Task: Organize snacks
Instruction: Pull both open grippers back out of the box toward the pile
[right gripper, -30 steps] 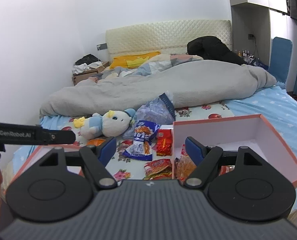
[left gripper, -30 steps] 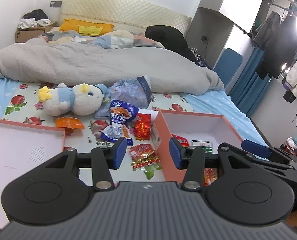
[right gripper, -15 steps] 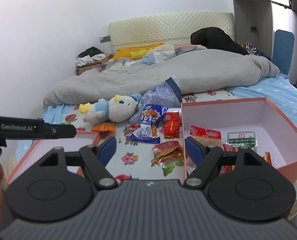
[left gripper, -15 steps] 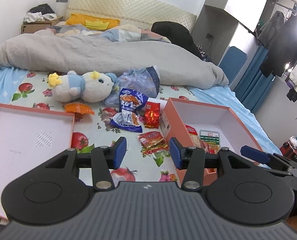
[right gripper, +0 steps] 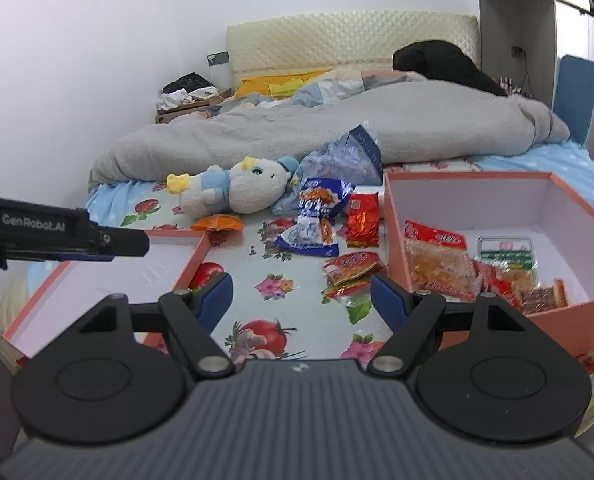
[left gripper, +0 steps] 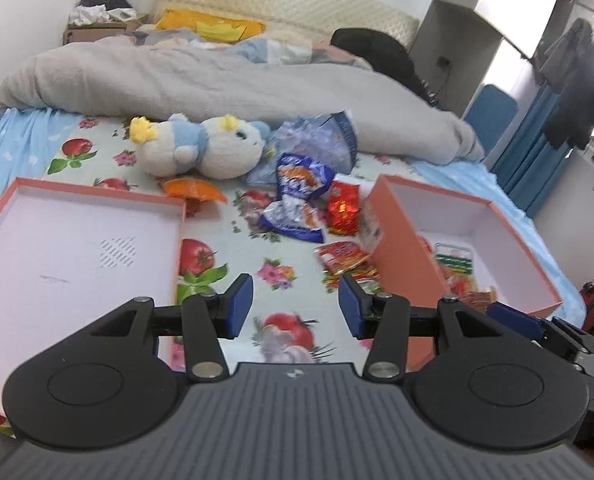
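An open orange box (right gripper: 577,200) on the bed holds several snack packs (right gripper: 437,256); it also shows in the left wrist view (left gripper: 393,232). Loose on the sheet lie a red-orange pack (right gripper: 351,270), a red pack (right gripper: 363,220), a blue pack (right gripper: 317,218) and a small orange pack (right gripper: 217,223). The red-orange pack (left gripper: 343,258) lies just ahead of my left gripper (left gripper: 296,306), which is open and empty above the sheet. My right gripper (right gripper: 301,302) is open and empty, just short of the same pack.
The box lid (left gripper: 37,232) lies open on the left. A plush toy (left gripper: 201,148) and a crumpled clear-blue bag (left gripper: 317,140) lie behind the snacks. A grey duvet (left gripper: 217,76) covers the far half of the bed. The left gripper's body (right gripper: 57,236) juts in at left.
Both grippers have risen and tilted down over the bed, so the snacks and the inside of the box show more fully. Both stay open and empty.
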The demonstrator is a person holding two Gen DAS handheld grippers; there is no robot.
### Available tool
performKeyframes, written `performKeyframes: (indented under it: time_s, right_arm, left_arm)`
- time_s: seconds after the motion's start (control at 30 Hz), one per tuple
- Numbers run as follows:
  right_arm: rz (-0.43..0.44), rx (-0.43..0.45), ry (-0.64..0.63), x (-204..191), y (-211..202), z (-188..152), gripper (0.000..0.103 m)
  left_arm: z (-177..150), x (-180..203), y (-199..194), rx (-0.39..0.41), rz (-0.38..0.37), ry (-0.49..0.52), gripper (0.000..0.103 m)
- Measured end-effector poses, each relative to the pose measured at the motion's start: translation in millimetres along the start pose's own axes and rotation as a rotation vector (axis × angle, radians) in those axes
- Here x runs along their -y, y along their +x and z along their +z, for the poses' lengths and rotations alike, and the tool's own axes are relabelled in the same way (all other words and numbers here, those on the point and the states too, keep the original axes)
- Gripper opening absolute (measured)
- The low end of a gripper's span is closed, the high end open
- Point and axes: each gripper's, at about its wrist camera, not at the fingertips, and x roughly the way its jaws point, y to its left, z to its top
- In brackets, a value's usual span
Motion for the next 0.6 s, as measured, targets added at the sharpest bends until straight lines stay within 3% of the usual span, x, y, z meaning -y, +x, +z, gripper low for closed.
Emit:
performKeyframes:
  time_s: [0.53,0.6]
  right_arm:
    - [-0.012,-0.016,-0.048,-12.3,56.3,-5.3,0.077]
    - [-0.017,-0.017,-0.057,-13.1,64.8,-3.7,0.077]
  left_arm:
    - [22.5,-26.1,66.1,-0.067,0.05,0.001,0.054]
    - [25.9,-29.3,73.5,-0.071,0.053,-0.009,0.063]
